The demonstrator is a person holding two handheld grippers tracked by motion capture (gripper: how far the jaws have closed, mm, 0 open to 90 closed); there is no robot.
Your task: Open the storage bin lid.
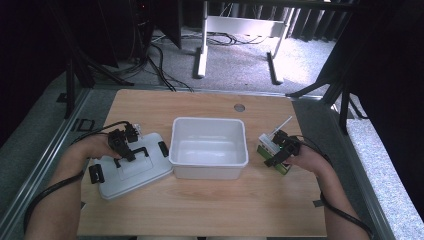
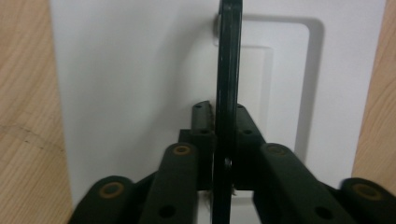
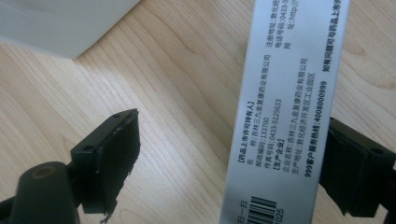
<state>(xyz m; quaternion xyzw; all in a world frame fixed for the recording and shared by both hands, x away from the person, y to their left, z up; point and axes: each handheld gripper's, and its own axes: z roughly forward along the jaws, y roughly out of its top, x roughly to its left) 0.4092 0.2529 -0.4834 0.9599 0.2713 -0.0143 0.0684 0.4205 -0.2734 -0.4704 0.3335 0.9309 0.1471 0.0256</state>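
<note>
Left gripper (image 1: 125,145) is pinched on the lid's black handle (image 2: 228,74), lid (image 1: 131,172) lying left of the white bin (image 1: 209,148). Right gripper (image 1: 283,150) gapes around the box (image 3: 285,112), right of bin.

Printed on the silver box side (image 3: 285,116): "4008000999", "133700", "0433-5123633", a barcode, small Chinese lettering.

box (image 3: 285,112) cut off top and bottom, small print blurred
</note>
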